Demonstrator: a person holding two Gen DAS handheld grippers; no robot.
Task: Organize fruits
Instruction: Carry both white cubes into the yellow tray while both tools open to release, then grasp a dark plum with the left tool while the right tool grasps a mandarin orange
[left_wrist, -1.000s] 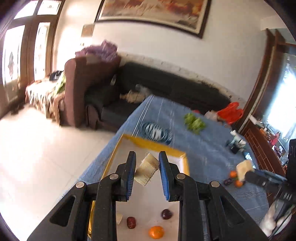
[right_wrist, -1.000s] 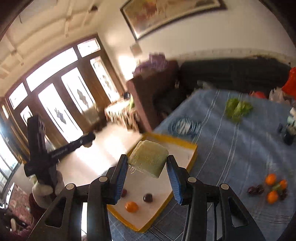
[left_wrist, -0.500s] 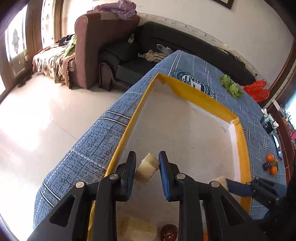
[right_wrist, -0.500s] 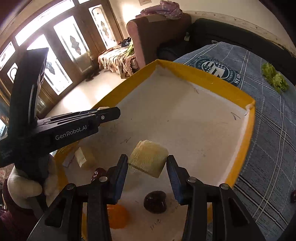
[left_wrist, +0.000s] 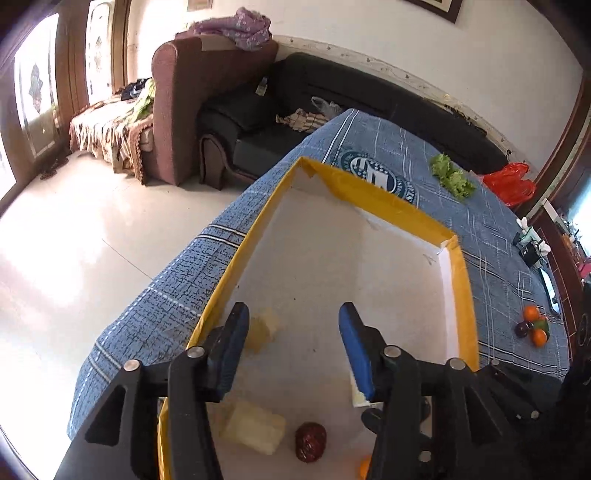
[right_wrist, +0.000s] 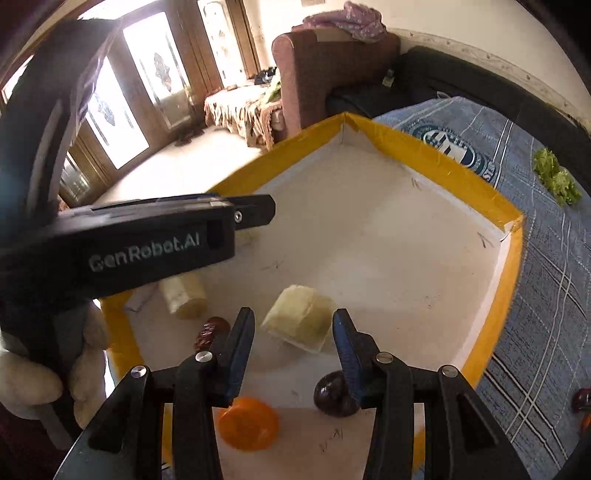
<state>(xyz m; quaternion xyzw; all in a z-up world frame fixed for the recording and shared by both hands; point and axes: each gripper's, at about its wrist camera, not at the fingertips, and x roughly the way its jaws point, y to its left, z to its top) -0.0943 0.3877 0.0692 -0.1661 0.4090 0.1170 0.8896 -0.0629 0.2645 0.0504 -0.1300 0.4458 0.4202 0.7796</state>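
A yellow-rimmed white tray (left_wrist: 402, 210) (right_wrist: 436, 158) lies on the blue tablecloth. My left gripper (left_wrist: 291, 332) is open over its near left part; a pale fruit chunk (left_wrist: 264, 328) lies on the tray floor by the left finger. Another pale chunk (left_wrist: 255, 430) and a red date (left_wrist: 310, 441) lie nearer. My right gripper (right_wrist: 293, 332) is open, with a pale chunk (right_wrist: 299, 323) resting on the tray between its fingers. An orange (right_wrist: 247, 422), a dark plum (right_wrist: 334, 395), a date (right_wrist: 210, 330) and another chunk (right_wrist: 184, 291) lie around it.
Loose oranges and a plum (left_wrist: 532, 325) lie on the cloth to the right. Lettuce (left_wrist: 450, 177) and a red bag (left_wrist: 509, 182) are farther back. The table's left edge drops to the floor; sofas stand beyond. The left gripper's body (right_wrist: 140, 243) reaches across the right wrist view.
Both grippers have opened and let go of their pale fruit chunks, which now lie on the tray floor. Before that both came down from above the table into the tray.
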